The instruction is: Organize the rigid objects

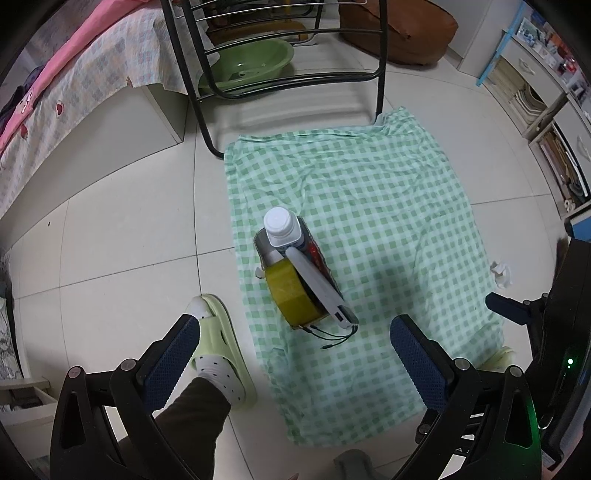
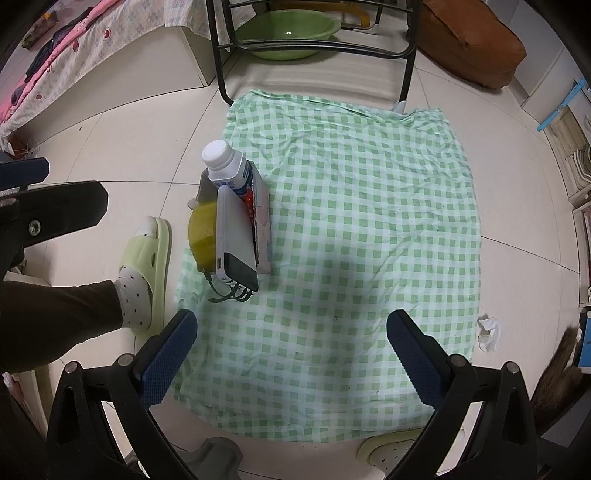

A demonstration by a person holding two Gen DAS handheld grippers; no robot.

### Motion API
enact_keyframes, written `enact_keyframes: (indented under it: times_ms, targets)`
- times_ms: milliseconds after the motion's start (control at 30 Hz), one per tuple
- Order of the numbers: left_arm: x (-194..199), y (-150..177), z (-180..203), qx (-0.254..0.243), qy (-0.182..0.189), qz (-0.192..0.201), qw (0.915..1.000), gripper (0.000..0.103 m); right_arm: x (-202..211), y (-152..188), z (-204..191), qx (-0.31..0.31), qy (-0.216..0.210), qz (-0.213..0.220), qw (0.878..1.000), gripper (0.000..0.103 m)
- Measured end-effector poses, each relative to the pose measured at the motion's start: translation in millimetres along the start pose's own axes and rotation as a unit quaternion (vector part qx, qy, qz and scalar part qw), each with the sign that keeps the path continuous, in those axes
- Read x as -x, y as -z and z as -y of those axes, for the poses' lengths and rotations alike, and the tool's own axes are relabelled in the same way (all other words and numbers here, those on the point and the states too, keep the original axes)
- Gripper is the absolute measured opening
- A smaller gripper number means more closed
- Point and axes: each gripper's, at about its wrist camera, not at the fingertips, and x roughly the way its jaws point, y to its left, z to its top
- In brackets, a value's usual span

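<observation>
A small open box (image 1: 325, 264) (image 2: 263, 225) stands on a green checked cloth (image 1: 388, 206) (image 2: 351, 221) on the floor. It holds a white-capped bottle (image 1: 281, 227) (image 2: 226, 164), a yellow tape roll (image 1: 293, 293) (image 2: 203, 230) and a white power bank (image 1: 323, 291) (image 2: 236, 236) with dark cables hanging out. My left gripper (image 1: 295, 354) is open and empty, held above and just in front of the box. My right gripper (image 2: 291, 350) is open and empty above the cloth, to the right of the box.
The person's foot in a green slipper (image 1: 221, 350) (image 2: 147, 266) stands left of the cloth. A black metal chair (image 1: 280, 77) (image 2: 314, 48) and a green basin (image 1: 247, 66) (image 2: 288, 31) are at the far end. A bed (image 1: 55, 103) lies left, shelves (image 1: 546, 122) right, crumpled paper (image 2: 487, 332) on the tiles.
</observation>
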Motion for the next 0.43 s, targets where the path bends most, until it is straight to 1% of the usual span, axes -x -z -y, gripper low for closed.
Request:
enact_keyframes:
  times_ms: [433]
  targets:
    - [-2.7,3.5,1.8,0.001,0.000,-0.004,1.0000,0.103,-1.0,0.4,-1.3,0.000,0.001,-0.003,1.000,0.103]
